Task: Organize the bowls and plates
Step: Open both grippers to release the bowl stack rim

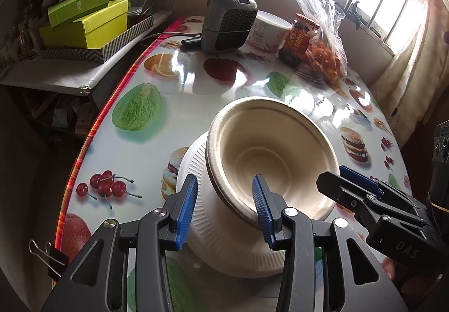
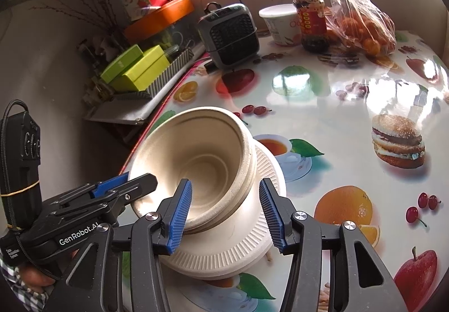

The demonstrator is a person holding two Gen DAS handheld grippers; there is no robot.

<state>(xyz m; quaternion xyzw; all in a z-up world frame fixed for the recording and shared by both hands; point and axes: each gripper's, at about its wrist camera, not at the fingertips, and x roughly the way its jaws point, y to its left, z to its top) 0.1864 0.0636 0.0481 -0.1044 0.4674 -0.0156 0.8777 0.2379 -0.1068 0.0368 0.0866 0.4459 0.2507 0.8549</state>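
Beige paper bowls (image 1: 269, 149) (image 2: 202, 155), nested in a stack, rest on a white ribbed paper plate (image 1: 224, 250) (image 2: 224, 256) at the near edge of the fruit-print table (image 1: 168, 104). My left gripper (image 1: 224, 211) straddles the bowls' near-left rim, one blue pad inside the bowl and one outside. Its jaws stand apart and clear of the rim. My right gripper (image 2: 224, 216) straddles the opposite rim the same way, open, with gaps on both sides. Each gripper shows in the other's view: the right gripper (image 1: 336, 176) and the left gripper (image 2: 137, 180).
At the table's far side stand a grey fan heater (image 1: 227, 23), a white tub (image 1: 269, 31), a red-labelled jar (image 1: 301, 37) and a plastic bag of oranges (image 1: 325, 59). Green boxes (image 1: 84, 25) sit on a side shelf beyond the table's left edge.
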